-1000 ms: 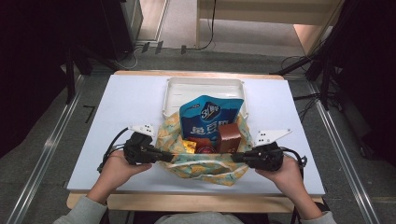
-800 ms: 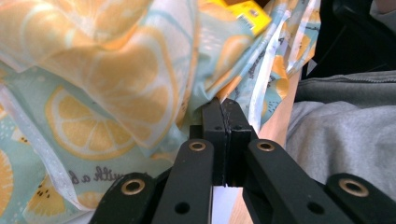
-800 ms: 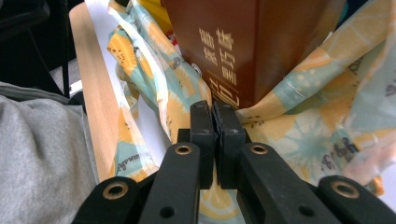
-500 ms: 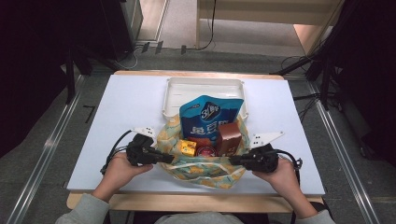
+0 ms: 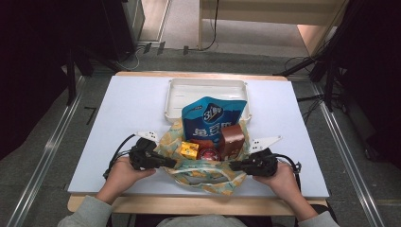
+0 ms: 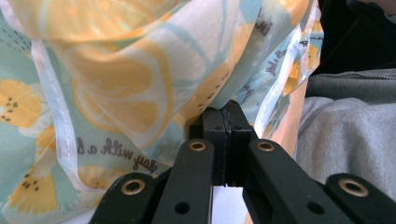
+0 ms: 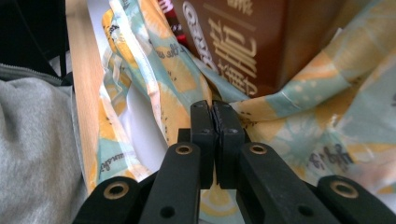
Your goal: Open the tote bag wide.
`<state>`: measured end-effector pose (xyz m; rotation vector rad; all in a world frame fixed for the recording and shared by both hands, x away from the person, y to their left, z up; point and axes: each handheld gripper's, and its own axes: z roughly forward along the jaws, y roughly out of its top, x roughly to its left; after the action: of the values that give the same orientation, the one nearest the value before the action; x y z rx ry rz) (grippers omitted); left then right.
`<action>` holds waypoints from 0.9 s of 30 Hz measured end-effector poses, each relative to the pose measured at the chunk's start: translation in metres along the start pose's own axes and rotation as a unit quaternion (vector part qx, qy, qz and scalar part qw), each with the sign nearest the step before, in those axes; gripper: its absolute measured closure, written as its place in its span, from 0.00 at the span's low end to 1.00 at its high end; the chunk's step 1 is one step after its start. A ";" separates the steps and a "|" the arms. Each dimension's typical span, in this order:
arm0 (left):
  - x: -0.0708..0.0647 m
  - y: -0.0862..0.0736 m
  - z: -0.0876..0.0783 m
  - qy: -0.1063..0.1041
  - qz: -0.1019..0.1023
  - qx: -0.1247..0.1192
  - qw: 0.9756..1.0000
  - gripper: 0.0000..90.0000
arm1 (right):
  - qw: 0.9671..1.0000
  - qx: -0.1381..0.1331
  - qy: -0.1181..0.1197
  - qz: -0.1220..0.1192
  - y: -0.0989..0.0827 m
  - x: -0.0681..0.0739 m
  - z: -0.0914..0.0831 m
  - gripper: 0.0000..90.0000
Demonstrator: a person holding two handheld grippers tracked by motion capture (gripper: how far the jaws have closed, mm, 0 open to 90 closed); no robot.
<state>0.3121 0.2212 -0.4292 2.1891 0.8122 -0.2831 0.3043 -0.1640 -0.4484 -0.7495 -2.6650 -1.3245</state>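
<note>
Sagging lemon-print cloth bag [image 5: 208,177], snack-filled

Both tools, left [image 5: 170,162] and right [image 5: 235,166], pinch lemon-print bag [image 5: 208,177] edges; snacks inside.

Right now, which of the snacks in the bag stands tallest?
The blue pouch. It rises well above the brown box, the yellow box and the red pack, leaning back over the white tray.

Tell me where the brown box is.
High view: the brown box stands in the lemon-print bag, right of the red can, in front of the blue pouch.
</note>
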 end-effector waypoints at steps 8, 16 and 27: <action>0.005 -0.004 0.004 -0.002 -0.006 0.007 1.000 1.00 | 1.000 0.011 0.007 -0.013 -0.002 0.000 0.008 1.00; 0.016 -0.009 0.007 0.006 -0.017 0.016 1.000 1.00 | 0.999 0.034 0.005 -0.013 -0.006 -0.003 0.017 1.00; 0.025 -0.013 0.007 -0.012 -0.027 0.012 0.999 0.98 | 0.999 0.040 0.028 0.006 -0.007 -0.008 0.019 0.96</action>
<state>0.3238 0.2338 -0.4527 2.1837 0.8593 -0.3471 0.3103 -0.1560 -0.4679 -0.7072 -2.6487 -1.2101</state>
